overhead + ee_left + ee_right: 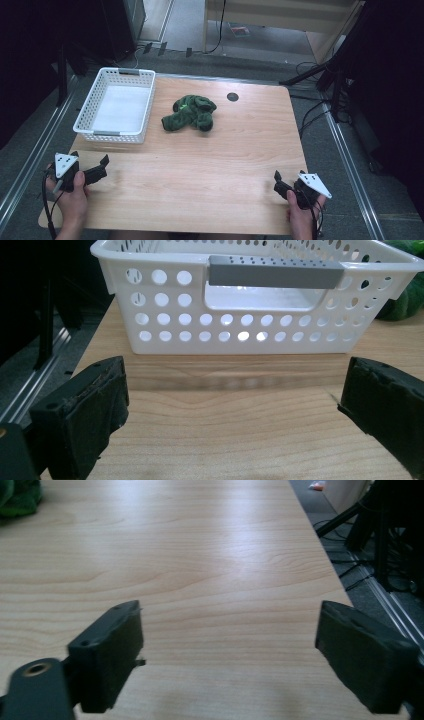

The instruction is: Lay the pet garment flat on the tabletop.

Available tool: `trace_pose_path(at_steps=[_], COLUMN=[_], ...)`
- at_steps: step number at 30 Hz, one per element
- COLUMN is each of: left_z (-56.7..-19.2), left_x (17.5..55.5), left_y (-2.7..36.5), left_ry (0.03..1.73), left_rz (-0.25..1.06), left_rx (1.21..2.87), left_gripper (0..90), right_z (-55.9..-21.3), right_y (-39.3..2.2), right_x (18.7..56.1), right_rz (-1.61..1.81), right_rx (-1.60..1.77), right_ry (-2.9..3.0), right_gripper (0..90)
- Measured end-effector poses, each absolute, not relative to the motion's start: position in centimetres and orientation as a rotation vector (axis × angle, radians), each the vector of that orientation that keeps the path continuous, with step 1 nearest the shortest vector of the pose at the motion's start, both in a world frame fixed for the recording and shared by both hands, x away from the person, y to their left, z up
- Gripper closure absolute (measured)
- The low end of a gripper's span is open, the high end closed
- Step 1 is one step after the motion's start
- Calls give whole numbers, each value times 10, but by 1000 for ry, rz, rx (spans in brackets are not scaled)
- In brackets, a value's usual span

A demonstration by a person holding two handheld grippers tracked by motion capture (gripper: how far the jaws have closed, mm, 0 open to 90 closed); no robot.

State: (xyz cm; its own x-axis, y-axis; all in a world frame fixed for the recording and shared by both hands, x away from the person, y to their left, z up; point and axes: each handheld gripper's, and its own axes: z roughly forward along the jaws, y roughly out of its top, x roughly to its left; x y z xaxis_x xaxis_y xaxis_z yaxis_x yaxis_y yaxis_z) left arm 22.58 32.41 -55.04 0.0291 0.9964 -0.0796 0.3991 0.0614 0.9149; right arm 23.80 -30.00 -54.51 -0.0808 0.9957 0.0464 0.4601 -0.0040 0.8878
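Left tongs (100,167), right tongs (278,181) gape empty on table (200,170); green cloth (191,113) beside basket (117,105)

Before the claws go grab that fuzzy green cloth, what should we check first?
1. Left claw open with nothing between its jaws: ok.
2. Right claw open with nothing between its jaws: ok.
3. Crumpled dark green fuzzy cloth lying free on the light wooden table, not touching the basket: ok.
4. White perforated plastic basket with grey handles has nothing inside: ok.
5. Bare tabletop between both claws and the cloth: ok.
6. Whether the bunched cloth is one piece or several: cannot tell.
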Motion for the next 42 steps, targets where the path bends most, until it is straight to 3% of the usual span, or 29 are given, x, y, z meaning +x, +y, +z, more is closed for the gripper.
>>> trace_pose_path(at_steps=[8,15,23,28,31,32,33,42], left_z=[-550,-550,-550,-550,-551,-550,-551,-551], left_x=[225,224,224,225,225,225,225,225], left_y=[323,324,324,324,325,325,325,326], left_ry=[1491,1489,1489,1491,1486,1488,1489,1490], left_rz=[900,890,885,874,872,869,867,855], left_rx=[1469,1461,1463,1470,1465,1465,1463,1455], left_gripper=[0,0,0,0,0,0,0,0], right_z=[-538,-506,-471,-465,-466,-469,-470,-484], right_y=[-296,-253,-162,-128,-105,-93,-89,-42], right_x=[233,246,293,315,340,355,361,421], right_rz=[1075,1184,1282,1263,1246,1233,1225,1106], right_rx=[1527,1433,1259,1154,1153,1175,1186,1199], right_ry=[1612,1745,1894,1952,1969,1985,1992,2033], right_gripper=[136,128,111,102,76,7,0,0])
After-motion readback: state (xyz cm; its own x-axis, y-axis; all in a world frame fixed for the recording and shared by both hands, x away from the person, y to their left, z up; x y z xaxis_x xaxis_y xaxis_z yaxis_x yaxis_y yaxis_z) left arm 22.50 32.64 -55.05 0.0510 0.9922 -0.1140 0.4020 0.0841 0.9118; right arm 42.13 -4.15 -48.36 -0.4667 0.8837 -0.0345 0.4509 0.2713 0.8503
